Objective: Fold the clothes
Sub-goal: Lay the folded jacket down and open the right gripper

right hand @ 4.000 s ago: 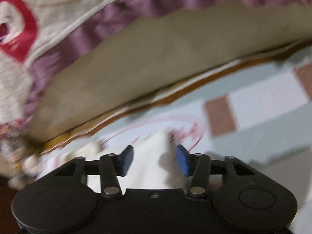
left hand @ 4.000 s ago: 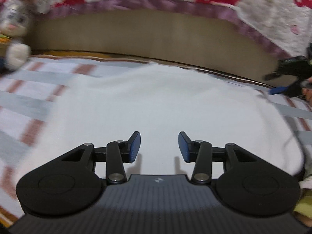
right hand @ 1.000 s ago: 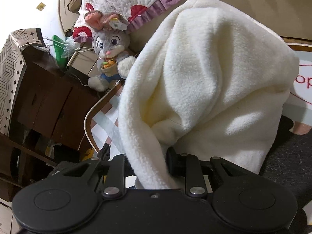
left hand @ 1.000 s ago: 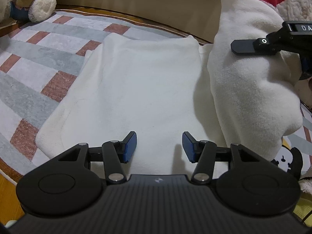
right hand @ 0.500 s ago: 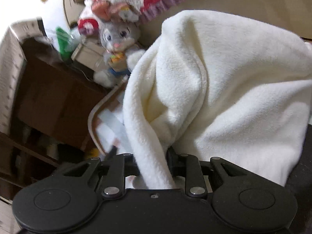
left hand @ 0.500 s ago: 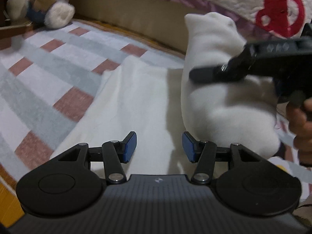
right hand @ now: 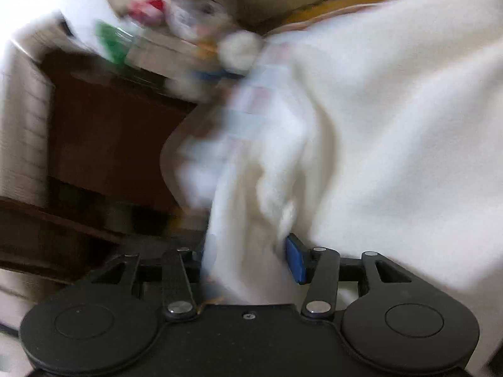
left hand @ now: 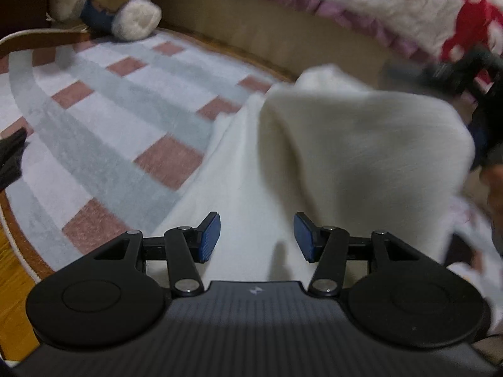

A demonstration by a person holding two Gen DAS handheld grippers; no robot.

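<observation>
There is no writing I can read anywhere; the only mark is a tiny pale logo on the ribbed grey body of the left gripper (left hand: 257, 237), too small to make out. Its jaws stand wide open with nothing between them, and its blue pads (left hand: 209, 236) hang just over the soft cream-white fleece garment (left hand: 361, 157). The garment lies on the round rug with grey, white and pink-brown checks (left hand: 103, 132), and its right part is lifted up in a big hump. The right gripper (right hand: 248, 260) has a bunch of that fleece between its jaws, which look a good way open, but the picture is so smeared that I cannot tell if they grip it. One blue pad (right hand: 295, 262) shows; the other is hidden behind cloth. A fluffy grey and white toy rabbit (left hand: 122, 6) sits at the rug's far edge, its head cut off. Behind it hangs a white quilt with red shapes and a purple frill (left hand: 393, 6), all blurry.
</observation>
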